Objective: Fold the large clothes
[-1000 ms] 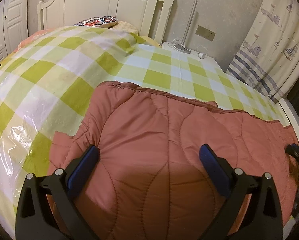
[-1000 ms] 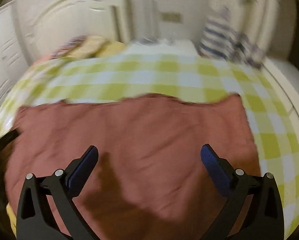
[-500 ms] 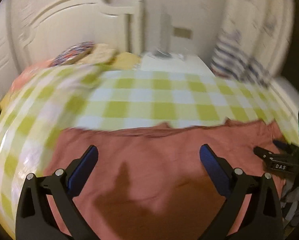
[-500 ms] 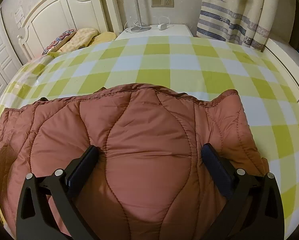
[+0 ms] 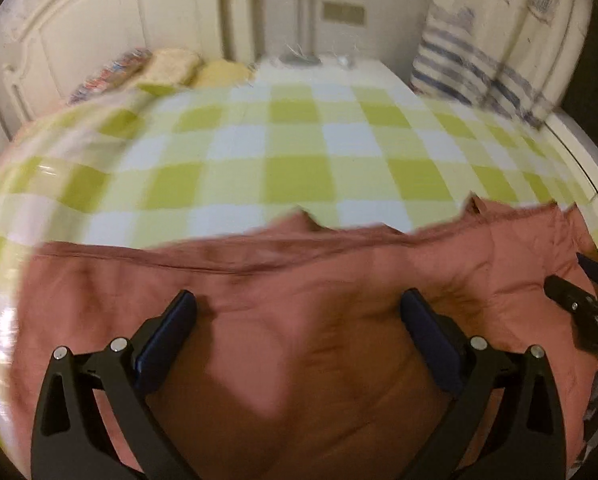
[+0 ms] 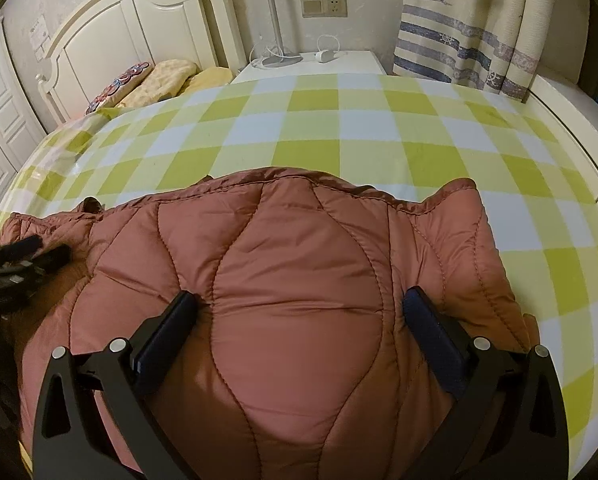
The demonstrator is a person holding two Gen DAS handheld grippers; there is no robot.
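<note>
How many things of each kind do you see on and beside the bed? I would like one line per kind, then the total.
Rust-red quilted padded jacket: 1
Pillows at the white headboard: 3 (floral, tan patterned, yellow)
Green and white checked bed cover: 1
White bedside table: 1
Striped curtain with boats: 1
Black claws: 2 (left, right)
Total: 9

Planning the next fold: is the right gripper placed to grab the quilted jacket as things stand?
Probably yes. The right gripper is open, its jaws straddling a puffy panel of the rust-red jacket, with nothing lying between them and the fabric.
</note>
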